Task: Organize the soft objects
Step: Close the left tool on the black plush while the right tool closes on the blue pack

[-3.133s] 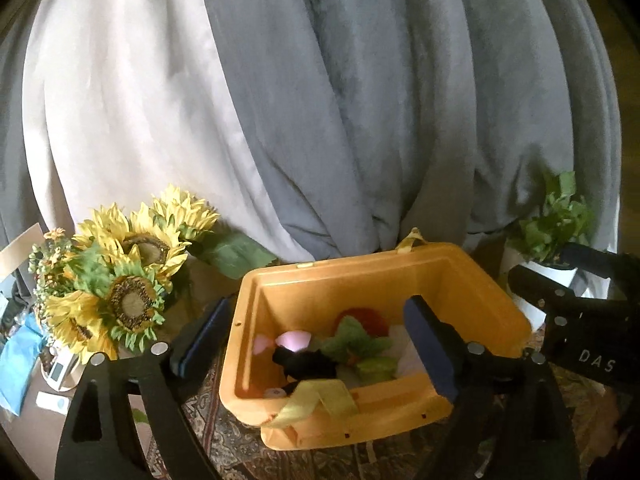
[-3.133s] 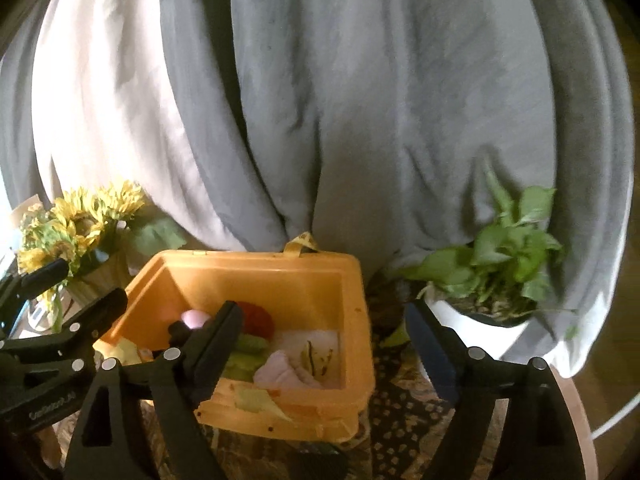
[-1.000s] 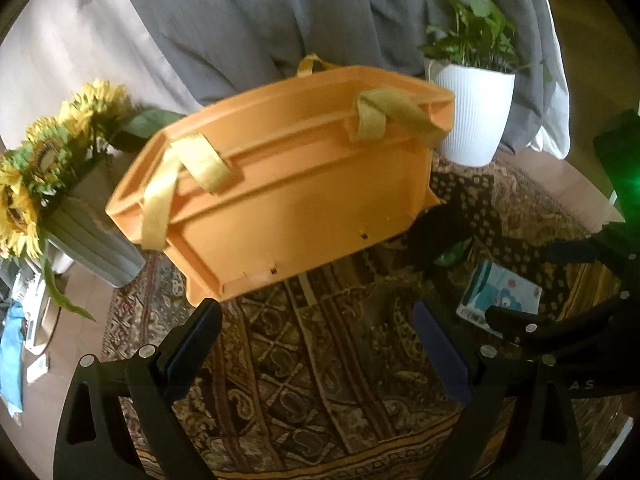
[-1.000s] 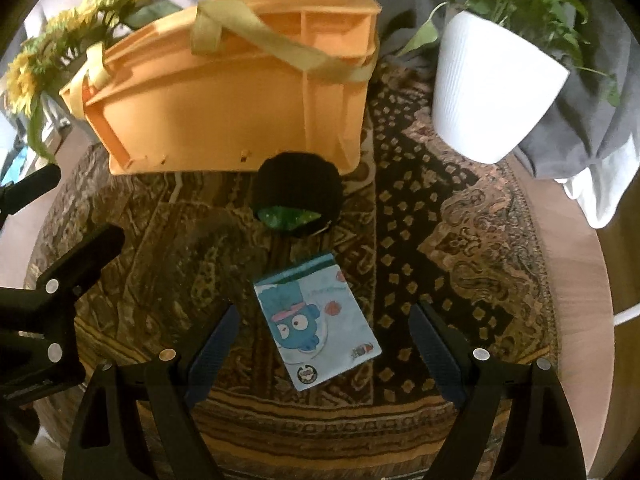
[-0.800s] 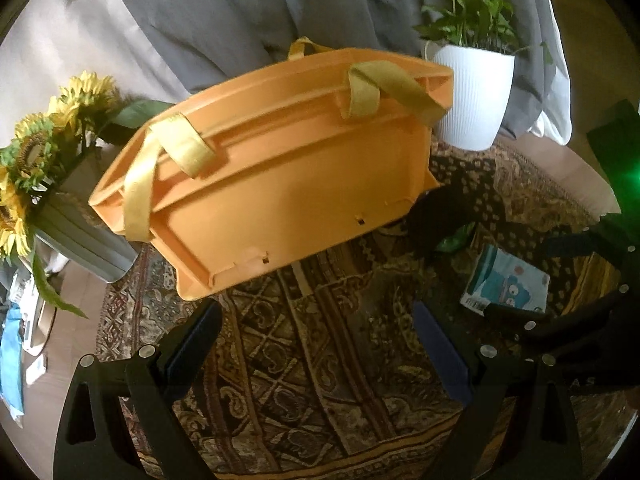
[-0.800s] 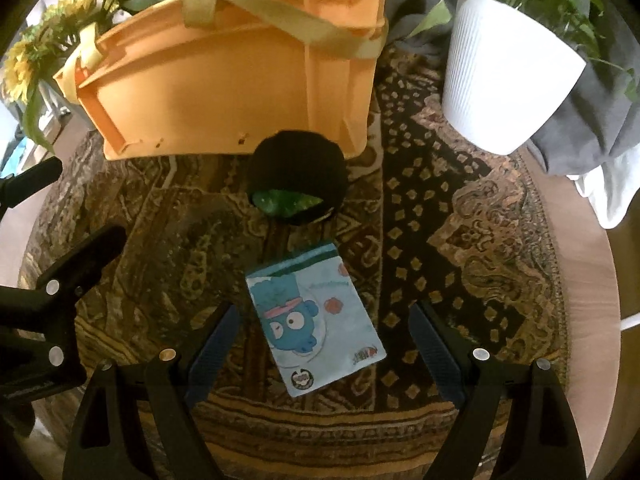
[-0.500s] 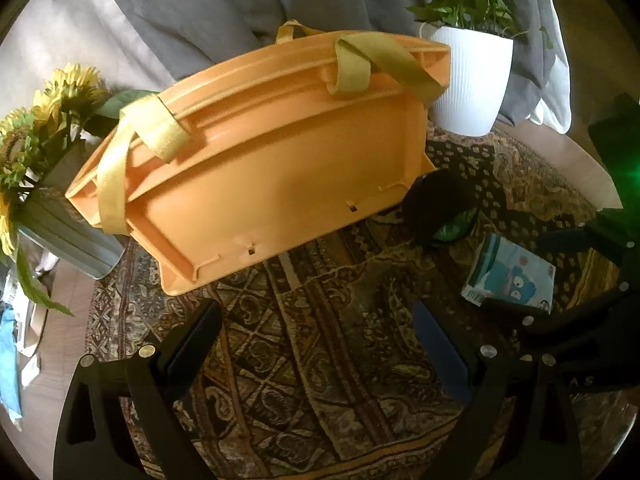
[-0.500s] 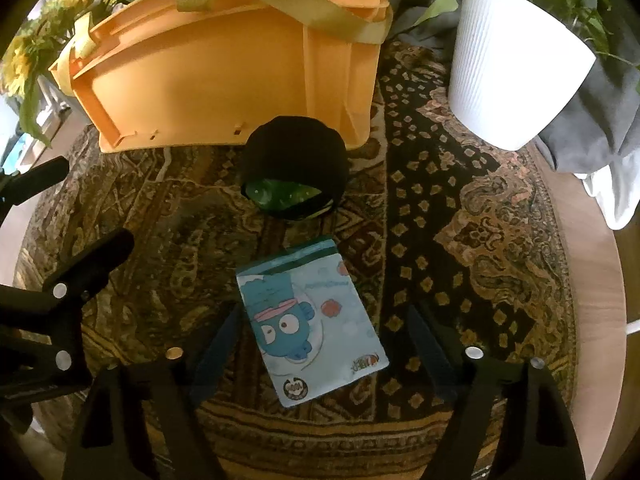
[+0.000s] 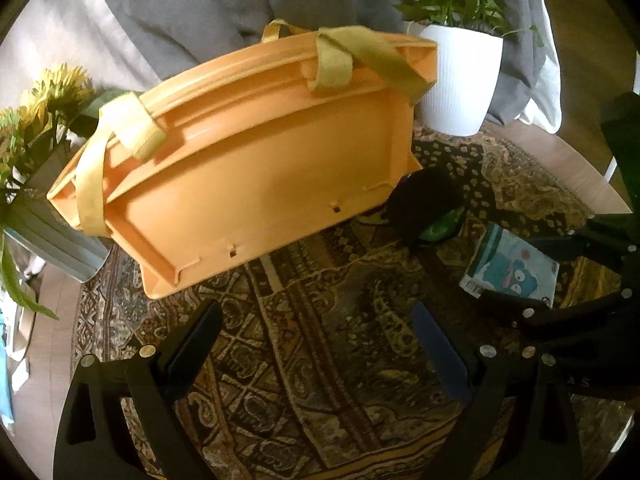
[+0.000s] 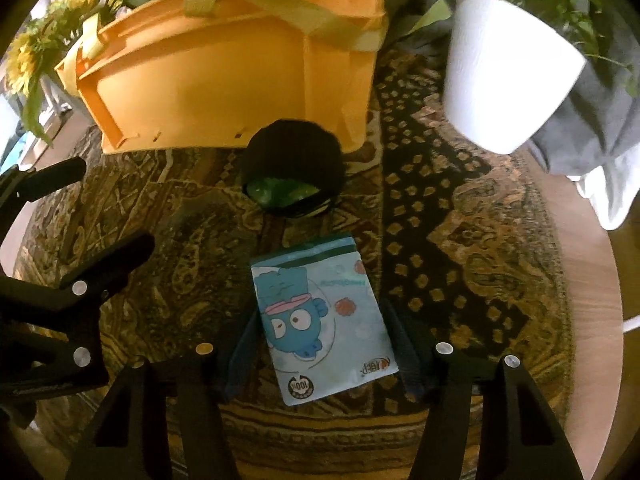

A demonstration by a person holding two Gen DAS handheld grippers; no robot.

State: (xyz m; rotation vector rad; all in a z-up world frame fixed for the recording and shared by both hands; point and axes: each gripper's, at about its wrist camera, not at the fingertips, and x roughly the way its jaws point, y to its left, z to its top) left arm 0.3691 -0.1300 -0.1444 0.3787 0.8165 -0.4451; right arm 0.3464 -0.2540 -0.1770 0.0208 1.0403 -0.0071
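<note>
2 closing right claw [image 10: 324, 354] fingers flank, untouching, a flat pale-blue cartoon-fish packet [image 10: 322, 322].

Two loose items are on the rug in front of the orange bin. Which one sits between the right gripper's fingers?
The flat blue cartoon packet, lying between the closing fingers of the right gripper. The round black item with green showing lies farther off, against the orange bin.

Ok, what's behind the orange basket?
Behind the orange basket: gray draped fabric, with sunflowers to its left and a white plant pot to its right. The basket's inside is hidden.
</note>
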